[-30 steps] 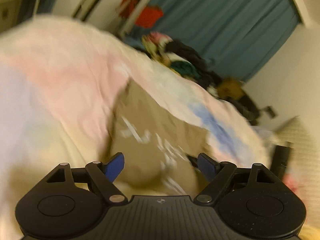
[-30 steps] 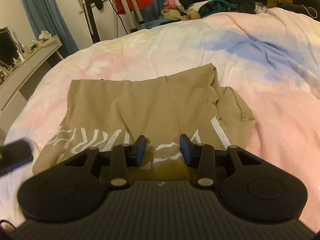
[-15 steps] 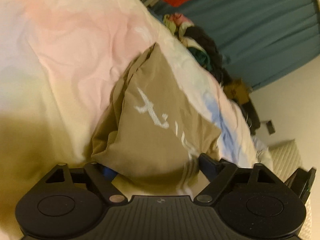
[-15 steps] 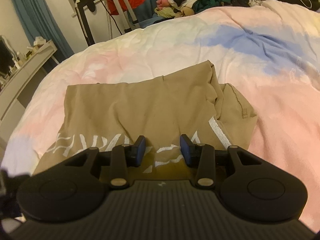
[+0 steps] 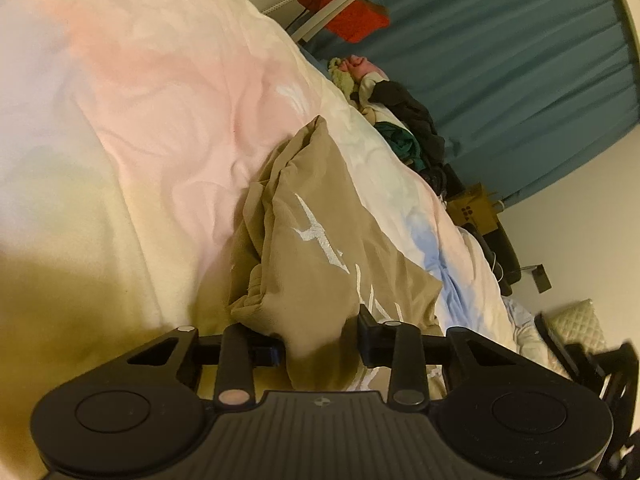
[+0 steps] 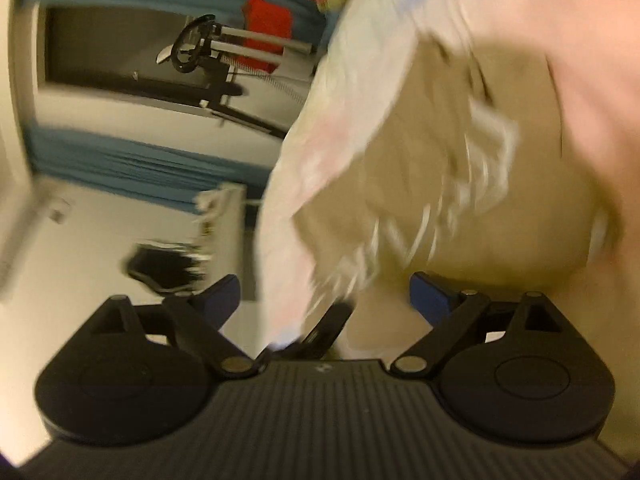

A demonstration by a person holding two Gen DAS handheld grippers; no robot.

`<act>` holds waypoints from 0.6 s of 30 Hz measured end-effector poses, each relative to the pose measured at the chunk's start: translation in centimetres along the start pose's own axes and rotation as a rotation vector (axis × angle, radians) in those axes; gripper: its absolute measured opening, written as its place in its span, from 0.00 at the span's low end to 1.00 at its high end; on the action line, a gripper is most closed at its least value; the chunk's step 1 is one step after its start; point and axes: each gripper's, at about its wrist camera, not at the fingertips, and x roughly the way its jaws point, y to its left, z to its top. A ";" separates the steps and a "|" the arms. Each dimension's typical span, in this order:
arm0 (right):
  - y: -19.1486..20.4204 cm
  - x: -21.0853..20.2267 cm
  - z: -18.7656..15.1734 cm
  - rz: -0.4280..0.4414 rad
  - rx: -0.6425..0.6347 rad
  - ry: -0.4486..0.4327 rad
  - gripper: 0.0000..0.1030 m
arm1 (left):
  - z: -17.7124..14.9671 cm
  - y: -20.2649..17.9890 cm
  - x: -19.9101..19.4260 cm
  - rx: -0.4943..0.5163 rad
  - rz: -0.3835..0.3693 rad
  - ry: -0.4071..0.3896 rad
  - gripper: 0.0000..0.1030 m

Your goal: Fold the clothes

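A tan garment with white lettering [image 5: 320,256] lies folded on a pastel pink, blue and cream duvet [image 5: 160,92]. My left gripper [image 5: 318,344] is at the garment's near edge, its jaws closed in on a bunched fold of the tan cloth. In the right wrist view, which is tilted and blurred, the same tan garment [image 6: 460,168] lies just ahead. My right gripper [image 6: 324,292] is open wide and holds nothing; the bed's edge runs between its fingers.
A pile of mixed clothes [image 5: 400,120] lies at the far side of the bed before teal curtains [image 5: 500,60]. A metal rack with a red cloth [image 5: 352,16] stands behind. The right wrist view shows a white dresser [image 6: 224,216] and floor beside the bed.
My left gripper has closed on the garment's near fold. My right gripper has let go, opened wide, and swung sharply sideways toward the bed's edge, blurring its view.
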 end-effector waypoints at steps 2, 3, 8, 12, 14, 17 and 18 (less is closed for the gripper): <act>-0.9 0.1 -0.5 0.021 0.069 0.012 0.91 | 0.1 0.1 0.0 -0.010 0.000 -0.001 0.31; -1.3 0.1 -0.6 0.037 0.107 0.017 0.91 | 0.1 0.1 0.0 -0.014 -0.001 -0.002 0.30; -2.0 0.5 -1.4 0.109 0.249 0.084 0.92 | 0.3 0.4 0.0 -0.052 -0.017 -0.004 0.29; -3.1 1.5 -2.3 0.067 0.243 0.116 0.92 | 0.4 0.8 0.0 -0.102 -0.040 -0.004 0.26; -4.3 1.5 -1.8 0.013 0.249 0.053 0.91 | 0.5 1.0 0.0 -0.128 -0.055 -0.008 0.25; -5.9 0.6 -0.8 0.001 0.320 -0.065 0.89 | 0.6 1.3 -0.2 -0.164 -0.074 -0.011 0.24; -5.9 0.3 -0.7 0.002 0.319 -0.101 0.89 | 0.7 1.4 -0.2 -0.175 -0.079 -0.011 0.24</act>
